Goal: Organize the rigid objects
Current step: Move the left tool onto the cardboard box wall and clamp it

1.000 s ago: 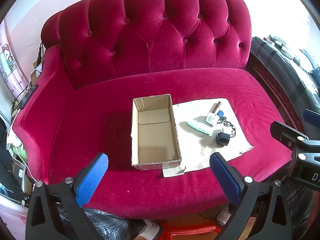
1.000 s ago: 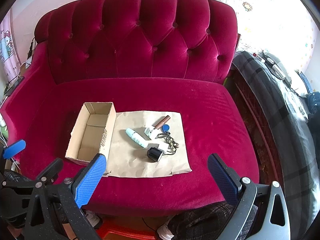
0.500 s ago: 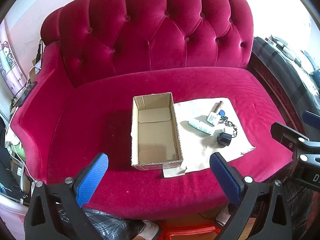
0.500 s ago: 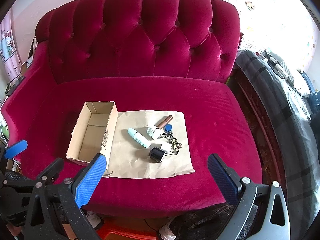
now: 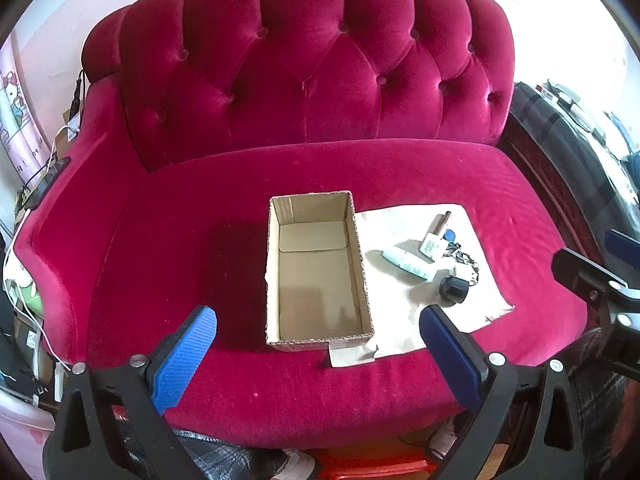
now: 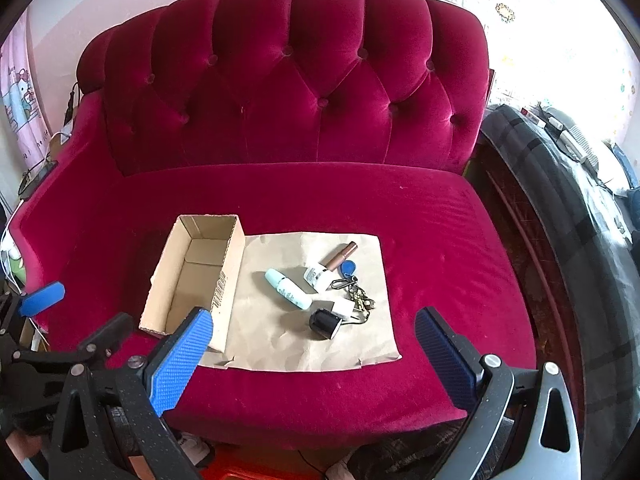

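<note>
- Left wrist view: left gripper [image 5: 318, 350] fingers spread wide, holding nothing, near the cardboard box [image 5: 318, 276] on the sofa [image 5: 304, 80].
- Right wrist view: right gripper [image 6: 314, 350] wide, holding nothing; mint bottle [image 6: 289, 289], black cap [image 6: 325, 323] and keys [image 6: 360, 300] lie on paper [image 6: 276, 344] right of the box.

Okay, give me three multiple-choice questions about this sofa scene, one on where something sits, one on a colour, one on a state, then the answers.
1. Where do the small items lie?
A. Inside the cardboard box
B. On the brown paper sheet beside the box
C. On the sofa's backrest

2. What colour are the gripper fingers' pads?
A. Blue
B. Yellow
C. White

3. What state is the cardboard box in?
A. Taped shut
B. Open-topped and empty
C. Open-topped and full of bottles

Answers:
1 B: the mint tube, black adapter and keys rest on the paper sheet.
2 A: the right gripper and left gripper both show blue pads.
3 B: the cardboard box shows only its bare floor.
</note>
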Tool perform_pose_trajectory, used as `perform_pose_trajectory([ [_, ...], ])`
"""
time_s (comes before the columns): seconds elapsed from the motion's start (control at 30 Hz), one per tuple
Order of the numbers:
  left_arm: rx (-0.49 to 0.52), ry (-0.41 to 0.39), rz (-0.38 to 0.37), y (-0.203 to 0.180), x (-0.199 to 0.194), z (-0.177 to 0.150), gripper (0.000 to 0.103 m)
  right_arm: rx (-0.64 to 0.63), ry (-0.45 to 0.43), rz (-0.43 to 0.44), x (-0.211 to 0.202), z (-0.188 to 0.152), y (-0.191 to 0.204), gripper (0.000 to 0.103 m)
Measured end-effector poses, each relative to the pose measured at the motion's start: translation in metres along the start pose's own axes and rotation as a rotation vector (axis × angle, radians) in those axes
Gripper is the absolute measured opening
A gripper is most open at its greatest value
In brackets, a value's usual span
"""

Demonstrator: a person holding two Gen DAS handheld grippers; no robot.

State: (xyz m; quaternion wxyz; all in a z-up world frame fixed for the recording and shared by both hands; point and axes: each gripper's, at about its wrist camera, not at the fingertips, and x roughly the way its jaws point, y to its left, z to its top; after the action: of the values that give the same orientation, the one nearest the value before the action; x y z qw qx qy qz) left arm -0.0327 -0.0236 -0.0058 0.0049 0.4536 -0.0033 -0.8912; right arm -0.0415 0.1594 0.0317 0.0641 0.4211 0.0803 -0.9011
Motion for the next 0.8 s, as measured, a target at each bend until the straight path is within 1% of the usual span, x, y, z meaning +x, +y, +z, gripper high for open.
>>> perform_pose_trajectory([
  [0.1, -0.002, -0.002, 0.012, 0.009, 0.01, 0.003, 0.103, 0.014, 0.013, 0.018, 0.008, 0.003, -0.004, 0.103],
  [0.2, 0.017, 0.004, 0.03, 0.014, 0.024, 0.005, 0.103, 0.039, 0.035, 0.045, 0.021, 0.006, -0.01, 0.103],
  [0.3, 0.023, 0.015, 0.03, 0.02, 0.039, 0.007, 0.103, 0.072, 0.041, 0.065, 0.031, 0.01, -0.017, 0.103],
  [0.53, 0.02, 0.058, 0.007, 0.033, 0.075, 0.01, 0.103, 0.063, 0.066, 0.05, 0.061, 0.02, -0.022, 0.103],
  [0.67, 0.012, 0.066, -0.001, 0.042, 0.093, 0.01, 0.103, 0.055, 0.078, 0.036, 0.078, 0.023, -0.025, 0.103],
  [0.8, 0.0, 0.083, -0.002, 0.051, 0.114, 0.006, 0.103, 0.015, 0.101, 0.008, 0.099, 0.024, -0.024, 0.103],
])
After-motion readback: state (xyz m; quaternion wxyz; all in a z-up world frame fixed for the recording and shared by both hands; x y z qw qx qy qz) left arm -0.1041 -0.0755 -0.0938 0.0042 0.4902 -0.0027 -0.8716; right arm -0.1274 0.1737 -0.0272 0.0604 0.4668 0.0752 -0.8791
